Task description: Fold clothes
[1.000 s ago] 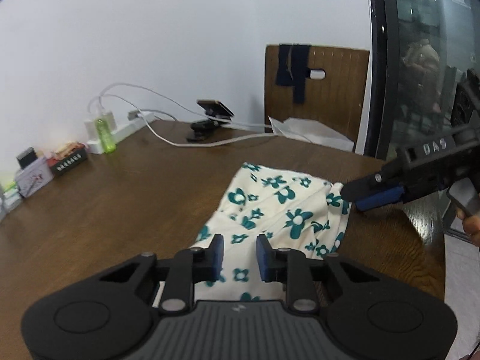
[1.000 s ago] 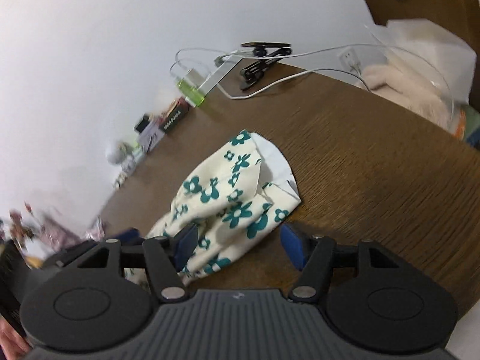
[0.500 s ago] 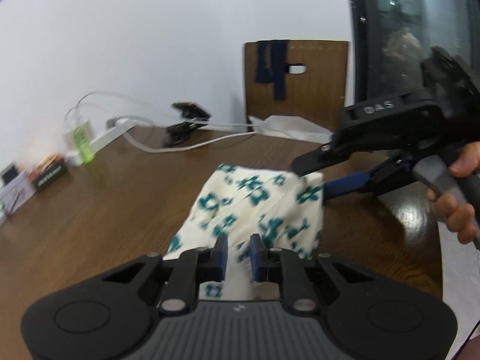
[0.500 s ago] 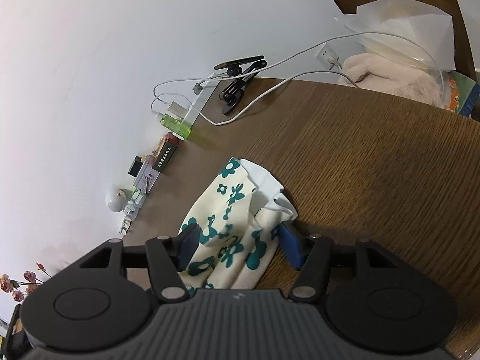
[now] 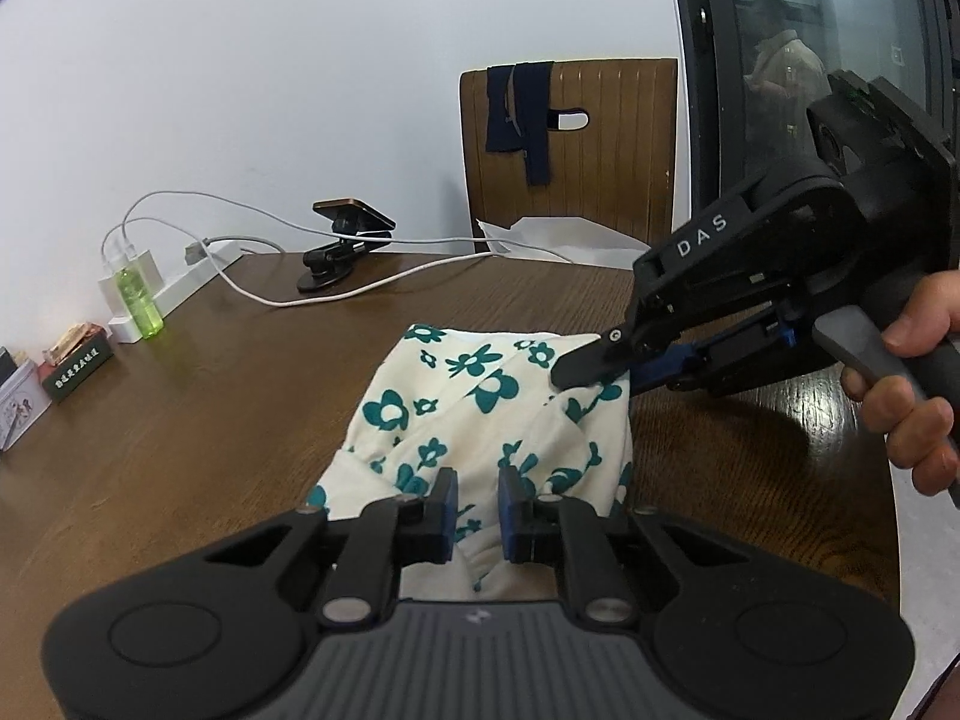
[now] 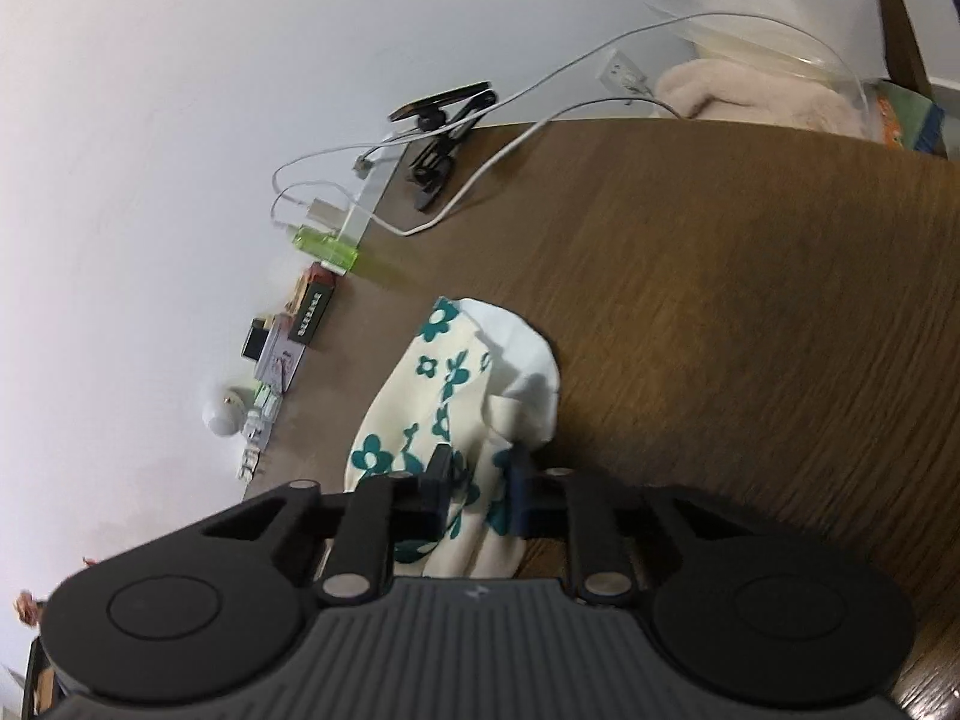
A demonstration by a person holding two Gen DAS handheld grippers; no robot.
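Observation:
A cream garment with teal flowers (image 5: 480, 414) lies bunched on the brown wooden table (image 5: 210, 396). My left gripper (image 5: 477, 495) is shut on the garment's near edge. My right gripper (image 5: 600, 375) comes in from the right in the left wrist view, held by a hand (image 5: 912, 396), and pinches the cloth's right side. In the right wrist view the garment (image 6: 444, 396) runs up from between the fingers of the right gripper (image 6: 480, 480), which is shut on it, with its white lining showing.
Along the wall stand a white power strip (image 5: 180, 288) with cables, a green bottle (image 5: 139, 303), a phone on a clamp stand (image 5: 345, 234) and small boxes (image 5: 78, 363). A wooden chair (image 5: 570, 144) with dark cloth stands behind the table. A plastic bag (image 6: 780, 60) lies at the far edge.
The right gripper has gone from open around the garment's right side to shut on it. The left gripper keeps its hold on the near edge. The cloth has bunched up between them.

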